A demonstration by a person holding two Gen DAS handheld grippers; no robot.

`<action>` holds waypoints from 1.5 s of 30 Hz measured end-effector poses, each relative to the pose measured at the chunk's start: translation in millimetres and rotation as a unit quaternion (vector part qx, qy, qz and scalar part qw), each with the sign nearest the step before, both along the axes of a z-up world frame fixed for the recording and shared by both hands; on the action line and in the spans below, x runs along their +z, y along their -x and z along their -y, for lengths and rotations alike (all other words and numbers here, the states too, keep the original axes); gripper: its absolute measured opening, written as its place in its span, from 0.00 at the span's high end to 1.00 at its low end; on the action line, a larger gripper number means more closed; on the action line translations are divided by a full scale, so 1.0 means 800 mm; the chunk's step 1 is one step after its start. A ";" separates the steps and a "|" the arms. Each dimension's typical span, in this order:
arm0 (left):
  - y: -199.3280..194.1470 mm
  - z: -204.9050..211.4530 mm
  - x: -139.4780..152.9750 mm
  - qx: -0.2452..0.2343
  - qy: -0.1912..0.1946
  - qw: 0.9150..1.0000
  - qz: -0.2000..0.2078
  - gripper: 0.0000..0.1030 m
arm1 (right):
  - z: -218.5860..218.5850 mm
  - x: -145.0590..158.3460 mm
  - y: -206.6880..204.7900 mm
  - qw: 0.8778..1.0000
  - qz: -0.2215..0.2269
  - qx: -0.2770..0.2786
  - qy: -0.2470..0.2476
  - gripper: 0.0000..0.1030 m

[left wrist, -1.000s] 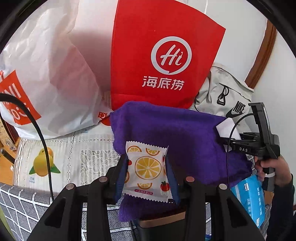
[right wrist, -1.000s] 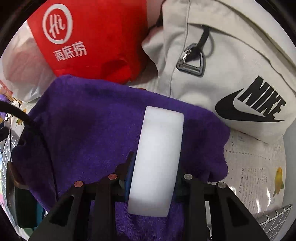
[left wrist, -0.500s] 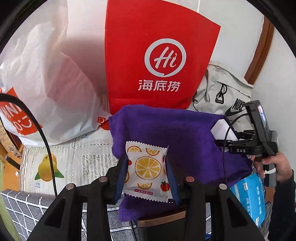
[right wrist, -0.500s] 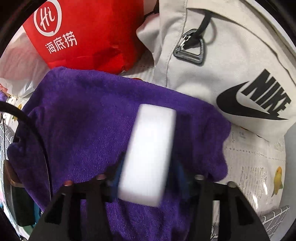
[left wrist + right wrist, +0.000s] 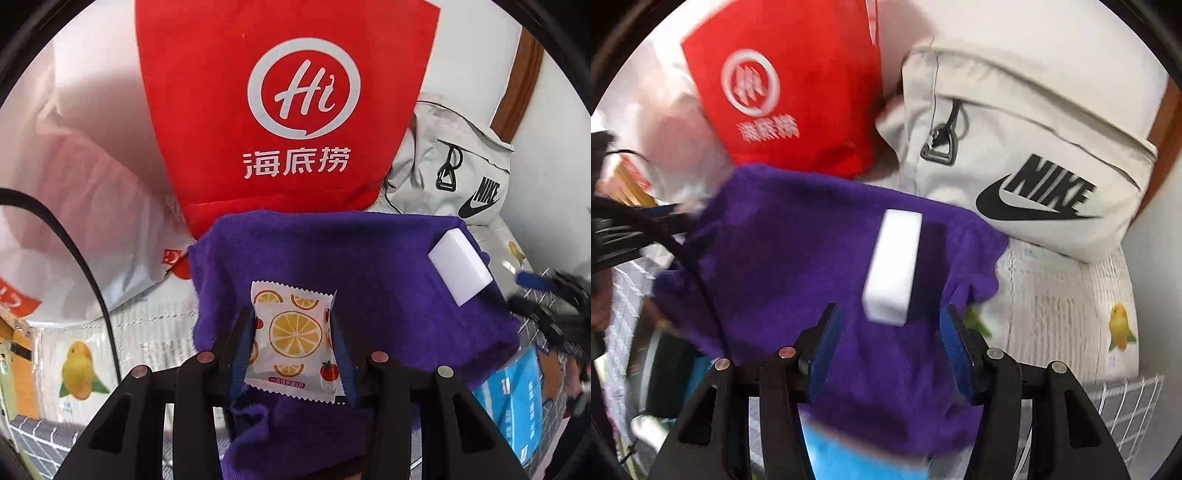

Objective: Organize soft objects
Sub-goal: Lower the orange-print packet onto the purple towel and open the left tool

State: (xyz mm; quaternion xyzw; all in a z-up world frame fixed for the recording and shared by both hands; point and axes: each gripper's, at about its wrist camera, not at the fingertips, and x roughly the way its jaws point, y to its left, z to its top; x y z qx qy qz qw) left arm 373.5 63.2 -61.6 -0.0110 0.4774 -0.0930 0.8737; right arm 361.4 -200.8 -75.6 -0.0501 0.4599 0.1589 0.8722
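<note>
Between my left gripper (image 5: 293, 341) pads sits a small sachet (image 5: 293, 338) printed with orange slices, pinched on both sides and hanging over the near part of a purple towel (image 5: 369, 266). On that towel's far right corner lies a white foam block (image 5: 460, 266), free of any grip. From my right wrist view the same foam block (image 5: 894, 266) rests on the purple towel (image 5: 783, 251) just ahead of my right gripper (image 5: 890, 343), whose blue pads stand apart on either side of it without touching; nothing is between them but towel. That view is blurred. Under the towel's near edge I see a blue packet (image 5: 517, 398), lower right in the left view. Beyond the towel a red bag (image 5: 280, 107) with a white "Hi" logo stands upright, touching the towel's far edge. Right of it lies a pale grey bag (image 5: 1027, 122) with a black Nike mark, and left of it a white plastic bag (image 5: 85, 192). Everything rests on a cloth (image 5: 74, 365) printed with yellow fruit.
</note>
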 end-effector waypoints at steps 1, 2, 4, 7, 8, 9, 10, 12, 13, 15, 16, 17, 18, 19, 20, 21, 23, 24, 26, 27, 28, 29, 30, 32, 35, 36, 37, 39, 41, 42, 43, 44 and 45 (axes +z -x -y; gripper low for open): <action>-0.005 0.000 -0.002 -0.001 0.007 1.000 -0.004 0.62 | 0.003 0.007 0.012 1.000 0.008 -0.002 -0.009 0.47; -0.011 0.001 -0.005 -0.001 0.012 1.000 -0.007 0.62 | 0.004 0.016 0.029 1.000 0.020 0.001 -0.020 0.47; -0.022 0.004 -0.011 -0.003 0.006 1.000 -0.012 0.62 | 0.003 0.028 0.053 0.999 0.037 0.008 -0.033 0.46; -0.040 0.009 -0.023 -0.005 -0.011 1.000 -0.019 0.62 | 0.001 0.039 0.077 0.998 0.046 0.013 -0.052 0.44; -0.048 0.009 -0.029 -0.003 -0.015 1.000 -0.025 0.62 | 0.003 0.038 0.086 0.997 0.043 0.015 -0.062 0.44; -0.054 0.009 -0.034 0.001 -0.019 0.999 -0.031 0.62 | 0.004 0.036 0.092 0.997 0.040 0.016 -0.067 0.44; -0.059 0.010 -0.039 0.002 -0.022 0.999 -0.037 0.62 | 0.006 0.034 0.097 0.997 0.038 0.016 -0.071 0.44; -0.067 0.012 -0.048 0.001 -0.035 0.998 -0.049 0.62 | 0.006 0.035 0.114 0.996 0.039 0.014 -0.076 0.44; -0.070 0.013 -0.051 0.003 -0.041 0.998 -0.052 0.62 | 0.007 0.033 0.119 0.996 0.040 0.011 -0.073 0.44; -0.077 0.013 -0.056 0.008 -0.047 0.997 -0.055 0.62 | 0.009 0.027 0.125 0.997 0.043 0.004 -0.070 0.44; -0.080 0.013 -0.059 0.009 -0.044 0.997 -0.056 0.62 | 0.010 0.024 0.130 0.997 0.042 0.000 -0.071 0.44; -0.083 0.012 -0.060 0.009 -0.042 0.997 -0.058 0.62 | 0.010 0.022 0.134 0.997 0.039 0.001 -0.074 0.44; -0.086 0.013 -0.062 0.010 -0.043 0.997 -0.057 0.62 | 0.010 0.021 0.136 0.996 0.038 0.003 -0.076 0.44; -0.089 0.014 -0.064 0.010 -0.047 0.997 -0.061 0.61 | 0.010 0.020 0.138 0.996 0.038 0.004 -0.078 0.44; -0.092 0.015 -0.065 0.011 -0.050 0.997 -0.064 0.60 | 0.010 0.020 0.141 0.996 0.040 0.002 -0.077 0.44; -0.095 0.015 -0.067 0.012 -0.053 0.996 -0.067 0.60 | 0.010 0.020 0.142 0.996 0.042 0.001 -0.074 0.44; -0.098 0.017 -0.070 0.009 -0.052 0.996 -0.074 0.59 | 0.009 0.021 0.146 0.997 0.049 -0.003 -0.067 0.44; -0.100 0.018 -0.072 0.010 -0.055 0.995 -0.082 0.55 | 0.009 0.021 0.148 0.997 0.049 -0.002 -0.066 0.44; -0.102 0.017 -0.073 0.015 -0.049 0.995 -0.090 0.50 | 0.009 0.021 0.151 0.996 0.049 -0.002 -0.069 0.44; -0.102 0.016 -0.072 0.015 -0.044 0.995 -0.091 0.46 | 0.010 0.020 0.152 0.996 0.048 -0.001 -0.071 0.44; -0.102 0.015 -0.071 0.017 -0.037 0.995 -0.095 0.41 | 0.010 0.019 0.154 0.996 0.045 0.000 -0.073 0.44; -0.102 0.013 -0.069 0.019 -0.030 0.995 -0.095 0.41 | 0.010 0.019 0.155 0.996 0.044 0.000 -0.073 0.44; -0.100 0.011 -0.067 0.022 -0.027 0.995 -0.093 0.41 | 0.010 0.019 0.157 0.996 0.043 -0.001 -0.072 0.44; -0.097 0.009 -0.063 0.025 -0.031 0.995 -0.095 0.41 | 0.010 0.020 0.162 0.997 0.044 -0.003 -0.068 0.44; -0.086 -0.002 -0.051 0.027 -0.044 0.995 -0.090 0.41 | 0.010 0.019 0.170 0.997 0.045 0.000 -0.066 0.44; -0.081 -0.001 -0.048 0.025 -0.043 0.994 -0.093 0.41 | 0.009 0.019 0.174 0.997 0.043 -0.002 -0.065 0.44; -0.078 -0.001 -0.046 0.024 -0.039 0.994 -0.095 0.41 | 0.009 0.019 0.178 0.997 0.042 -0.001 -0.067 0.44; -0.070 -0.005 -0.041 0.024 -0.019 0.995 -0.090 0.41 | 0.007 0.017 0.186 0.997 0.036 -0.001 -0.065 0.44; -0.067 -0.009 -0.037 0.025 0.017 0.995 -0.091 0.41 | 0.005 0.018 0.197 0.997 0.038 -0.001 -0.064 0.44; -0.068 -0.011 -0.036 0.035 0.025 0.995 -0.091 0.41 | 0.004 0.019 0.202 0.997 0.038 0.000 -0.066 0.44; -0.069 -0.011 -0.035 0.039 0.028 0.995 -0.092 0.40 | 0.004 0.019 0.206 0.997 0.035 0.001 -0.068 0.44; -0.070 -0.009 -0.034 0.037 0.028 0.995 -0.091 0.40 | 0.003 0.019 0.212 0.997 0.034 0.001 -0.068 0.44; -0.070 -0.008 -0.035 0.035 0.019 0.995 -0.091 0.39 | 0.003 0.020 0.217 0.997 0.035 0.001 -0.069 0.44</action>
